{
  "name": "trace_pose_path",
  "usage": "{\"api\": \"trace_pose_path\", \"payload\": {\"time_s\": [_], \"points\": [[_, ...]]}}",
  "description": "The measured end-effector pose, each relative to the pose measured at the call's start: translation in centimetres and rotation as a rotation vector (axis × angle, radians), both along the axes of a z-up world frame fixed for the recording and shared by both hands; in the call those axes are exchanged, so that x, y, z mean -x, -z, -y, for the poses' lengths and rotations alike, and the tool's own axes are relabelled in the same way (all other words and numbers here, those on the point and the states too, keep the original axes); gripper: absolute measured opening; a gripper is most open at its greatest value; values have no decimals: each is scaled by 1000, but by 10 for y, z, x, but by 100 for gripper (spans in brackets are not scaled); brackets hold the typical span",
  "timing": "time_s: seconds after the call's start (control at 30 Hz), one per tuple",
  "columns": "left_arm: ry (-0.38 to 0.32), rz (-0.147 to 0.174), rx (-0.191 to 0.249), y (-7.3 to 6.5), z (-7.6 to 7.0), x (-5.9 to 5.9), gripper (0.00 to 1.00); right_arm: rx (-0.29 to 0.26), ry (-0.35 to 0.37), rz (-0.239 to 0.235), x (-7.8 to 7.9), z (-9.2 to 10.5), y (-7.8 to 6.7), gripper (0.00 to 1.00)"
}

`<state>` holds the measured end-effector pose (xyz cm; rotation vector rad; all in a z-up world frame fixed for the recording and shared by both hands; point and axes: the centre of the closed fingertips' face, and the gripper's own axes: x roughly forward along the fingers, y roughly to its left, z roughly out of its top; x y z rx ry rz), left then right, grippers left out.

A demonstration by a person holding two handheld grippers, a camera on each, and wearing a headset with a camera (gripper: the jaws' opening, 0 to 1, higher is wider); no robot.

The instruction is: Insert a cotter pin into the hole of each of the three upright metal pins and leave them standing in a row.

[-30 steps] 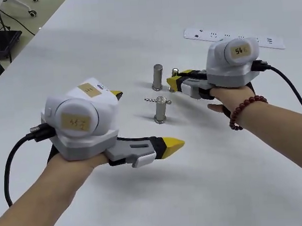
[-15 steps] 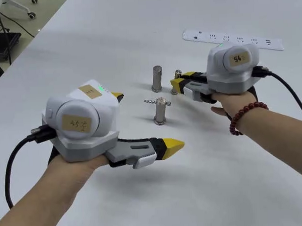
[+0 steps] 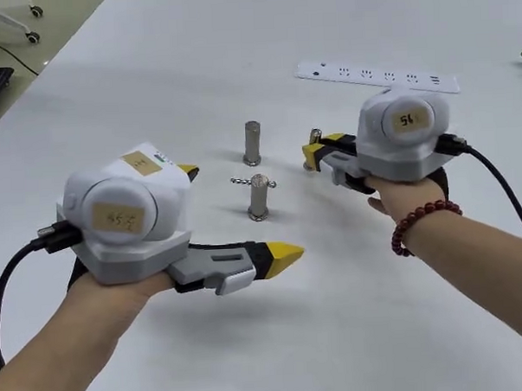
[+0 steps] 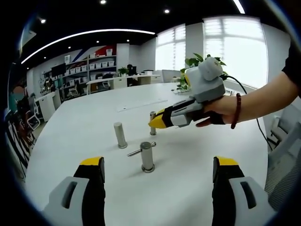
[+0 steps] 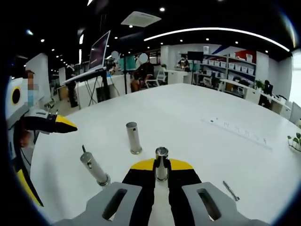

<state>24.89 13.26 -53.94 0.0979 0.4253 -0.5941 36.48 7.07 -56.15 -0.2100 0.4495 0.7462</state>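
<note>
Right gripper [image 5: 161,167]: jaws being pressed narrow around gripped pin [image 5: 161,157], a smooth steel cylinder, lower centre. Left gripper [image 4: 158,162]: jaws being held wide, empty. Centre pin [image 3: 258,196] being crossed by a thin wire cotter pin [image 3: 241,182]; bare pin [image 3: 253,142] above it. Risk: gripped pin being tipped or skidded on the slick bench [image 3: 152,70], spoiling the row.

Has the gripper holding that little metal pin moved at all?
Yes. The right gripper, shut on a metal pin, has drawn rightward in the head view, away from the bare upright pin.
</note>
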Motion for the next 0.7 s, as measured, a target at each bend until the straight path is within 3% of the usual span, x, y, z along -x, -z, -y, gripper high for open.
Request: {"api": "trace_pose_path", "payload": {"time_s": [0.17, 0.27, 0.47, 0.7], "points": [[15, 0, -5, -1, 3, 3, 94, 13, 46, 11, 4, 10, -3, 4], [19, 4, -4, -3, 5, 4, 94, 18, 68, 21, 15, 15, -9, 4], [26, 4, -14, -7, 7, 9, 94, -13, 122, -12, 22, 24, -9, 4], [25, 6, -19, -14, 9, 20, 94, -1, 141, -5, 47, 29, -10, 4]]}}
